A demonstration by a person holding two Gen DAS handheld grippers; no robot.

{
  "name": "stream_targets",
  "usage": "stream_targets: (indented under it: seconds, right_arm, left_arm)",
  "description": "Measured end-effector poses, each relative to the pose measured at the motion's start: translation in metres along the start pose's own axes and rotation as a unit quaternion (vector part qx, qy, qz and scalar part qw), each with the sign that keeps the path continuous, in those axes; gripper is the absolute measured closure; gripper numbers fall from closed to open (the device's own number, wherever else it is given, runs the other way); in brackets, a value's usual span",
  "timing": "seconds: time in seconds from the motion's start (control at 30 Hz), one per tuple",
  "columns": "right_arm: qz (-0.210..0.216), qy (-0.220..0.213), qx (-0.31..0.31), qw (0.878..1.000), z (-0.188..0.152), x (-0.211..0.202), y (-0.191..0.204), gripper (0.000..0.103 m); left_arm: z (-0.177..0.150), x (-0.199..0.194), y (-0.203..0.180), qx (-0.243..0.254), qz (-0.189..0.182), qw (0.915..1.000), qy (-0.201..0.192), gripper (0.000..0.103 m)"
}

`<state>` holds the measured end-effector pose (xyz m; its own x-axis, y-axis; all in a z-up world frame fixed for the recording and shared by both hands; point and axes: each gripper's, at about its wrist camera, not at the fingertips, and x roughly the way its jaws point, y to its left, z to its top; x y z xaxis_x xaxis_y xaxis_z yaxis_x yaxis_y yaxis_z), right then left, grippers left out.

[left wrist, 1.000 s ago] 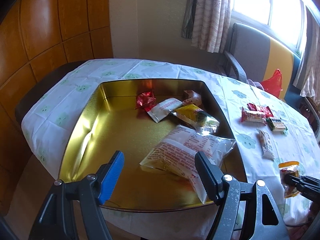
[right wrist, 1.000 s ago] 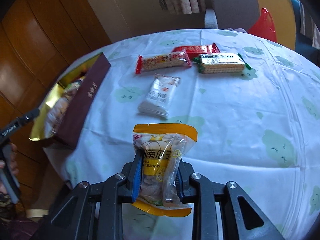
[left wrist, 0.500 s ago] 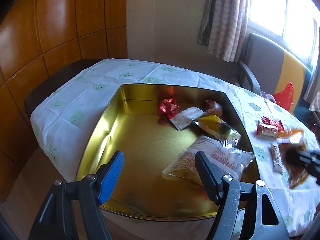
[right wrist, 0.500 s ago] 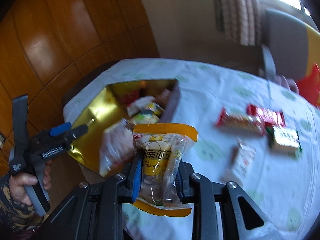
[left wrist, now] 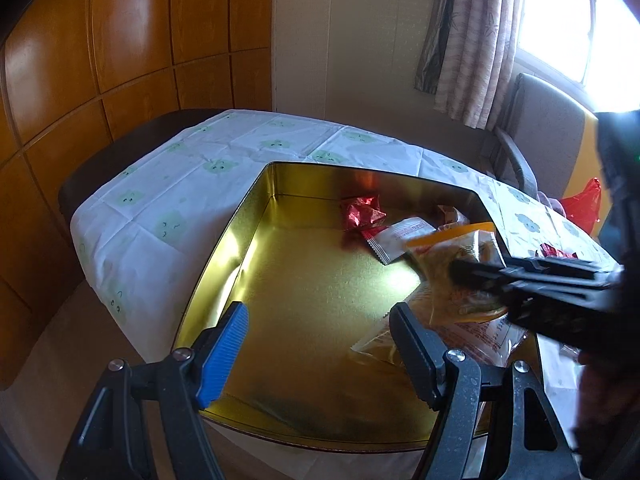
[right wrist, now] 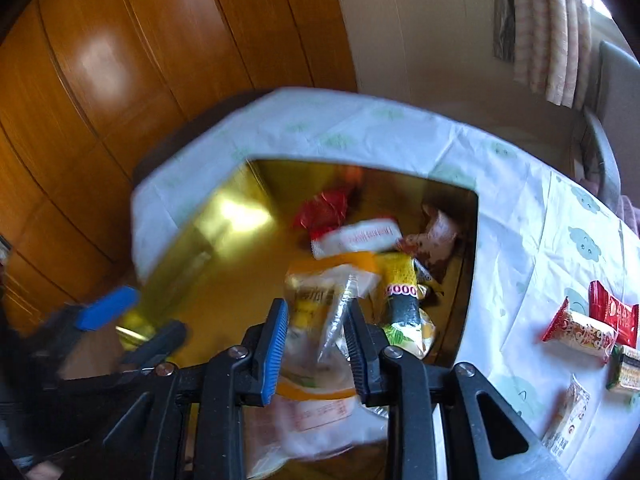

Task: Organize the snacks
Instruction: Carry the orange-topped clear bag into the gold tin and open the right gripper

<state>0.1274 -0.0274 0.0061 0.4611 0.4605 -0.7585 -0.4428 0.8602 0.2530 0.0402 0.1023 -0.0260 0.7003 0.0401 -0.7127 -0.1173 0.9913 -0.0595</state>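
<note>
A gold tin tray [left wrist: 256, 236] sits on the table with several snack packets in it: a red foil one [left wrist: 362, 213], a white one [left wrist: 396, 238] and a large pale bag [left wrist: 480, 332]. My right gripper [right wrist: 316, 328] is over the tray [right wrist: 208, 236], its jaws slightly parted around an orange-edged clear snack bag [right wrist: 320, 300] that looks blurred and loose between them. That bag [left wrist: 452, 260] and the right gripper [left wrist: 520, 276] show at right in the left wrist view. My left gripper [left wrist: 316, 344] is open and empty above the tray's near edge.
The table has a white cloth with green prints [left wrist: 168, 200]. More packets lie on the cloth right of the tray: red ones [right wrist: 592, 320], a green one [right wrist: 626, 368] and a white one [right wrist: 568, 416]. Wood panelling [left wrist: 100, 60], a chair [left wrist: 536, 128] and a curtain stand behind.
My right gripper carried the orange-edged bag from the cloth leftward to over the tray, and its jaws have widened around the bag. The left gripper drew back a little and stays open.
</note>
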Motion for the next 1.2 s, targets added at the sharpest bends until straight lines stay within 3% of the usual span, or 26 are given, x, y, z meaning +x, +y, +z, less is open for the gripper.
stream_targets:
  seconds: [0.47,0.6,0.8,1.2]
  right_arm:
    - [-0.019,-0.031,-0.015,0.999,-0.020,-0.025,0.002,0.068]
    - [-0.021,-0.047,-0.013,0.999,-0.034,-0.037,0.004,0.073]
    - [-0.029,-0.004,-0.025,0.999,-0.049,-0.012,0.008,0.087]
    - [-0.021,0.016,-0.033,0.999,-0.057,-0.002,0.015,0.087]
  left_arm:
    - [0.000,-0.001,-0.003,0.002,-0.001,1.0000,-0.002,0.029]
    - [-0.001,-0.001,-0.002,0.000,-0.002,1.0000,-0.001,0.029]
    - [-0.001,-0.001,-0.004,0.003,-0.003,1.0000,0.001,0.029]
    - [-0.001,-0.003,-0.005,0.005,-0.004,1.0000,-0.002,0.029]
